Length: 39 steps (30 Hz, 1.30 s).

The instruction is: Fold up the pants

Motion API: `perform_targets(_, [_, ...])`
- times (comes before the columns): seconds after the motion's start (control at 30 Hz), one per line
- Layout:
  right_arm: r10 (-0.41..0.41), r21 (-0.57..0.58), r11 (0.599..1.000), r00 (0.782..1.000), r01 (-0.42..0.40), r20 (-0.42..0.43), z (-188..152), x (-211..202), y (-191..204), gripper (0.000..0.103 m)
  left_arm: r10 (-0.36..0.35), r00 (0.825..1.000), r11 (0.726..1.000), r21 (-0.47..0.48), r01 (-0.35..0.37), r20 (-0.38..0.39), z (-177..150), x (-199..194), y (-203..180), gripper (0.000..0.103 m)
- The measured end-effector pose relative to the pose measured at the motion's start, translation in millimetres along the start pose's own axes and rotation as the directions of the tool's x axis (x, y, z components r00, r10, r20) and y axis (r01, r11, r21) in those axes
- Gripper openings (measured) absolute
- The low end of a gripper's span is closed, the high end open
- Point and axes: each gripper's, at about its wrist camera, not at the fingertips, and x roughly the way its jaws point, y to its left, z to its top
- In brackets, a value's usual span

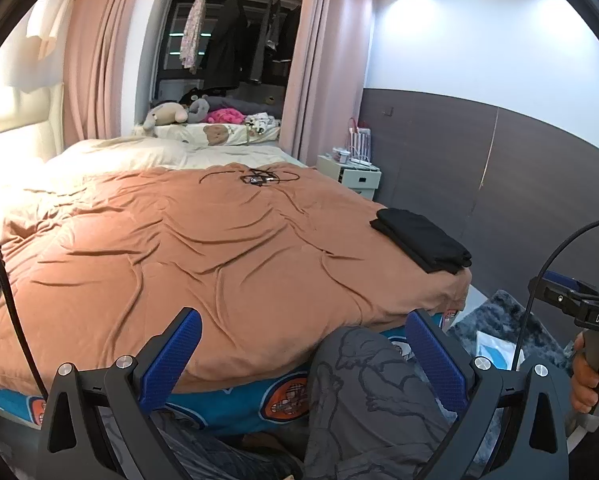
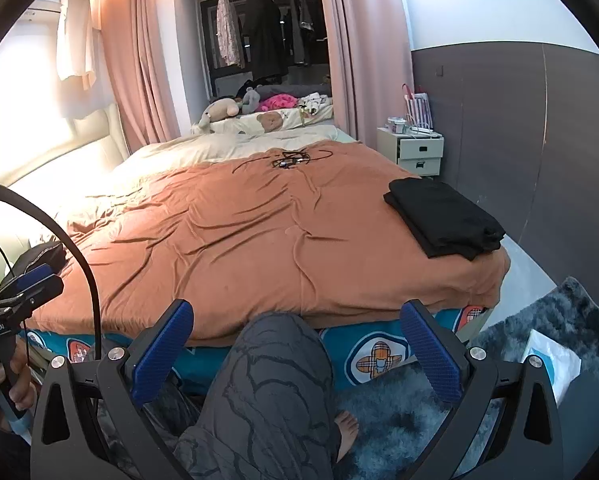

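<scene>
Nearest the cameras, the left gripper [image 1: 303,354] and the right gripper [image 2: 297,340] are both hovering low at the foot of the bed, each with its blue-padded fingers [image 2: 161,354] standing wide apart and gripping nothing. Between the fingers in both views, a person's knee in grey patterned trousers [image 2: 271,380] is showing, and a bare foot [image 2: 346,432] is resting on a shaggy grey rug [image 2: 539,340]. A hand [image 1: 587,380] is gripping the handle of the right tool at the edge of the left wrist view.

Just beyond, a wrinkled orange blanket [image 1: 179,248] is covering the bed, with a teal patterned sheet [image 2: 379,354] peeking out beneath its front edge.

The black pants [image 2: 445,216] are lying on the blanket near the bed's right-hand corner, well apart from both grippers. They are looking already folded: a compact, flat rectangle in stacked layers, edges fairly even.

Farther back, a tangle of black cable [image 2: 293,159] is lying on the blanket, soft toys [image 2: 223,110] are sitting past the pillows, and a white bedside drawer unit [image 2: 417,152] is standing by the dark wall.
</scene>
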Motion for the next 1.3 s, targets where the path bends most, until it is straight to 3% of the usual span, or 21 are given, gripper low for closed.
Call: perform_targets(1.3, [-0.001,-0.004,1.0,1.0,0.001,-0.007,0.2,-4.5,5.2,0.103,0.016,1.0,1.0,-0.017,-0.016,0.012,2.0,-2.7,-1.6,0.103])
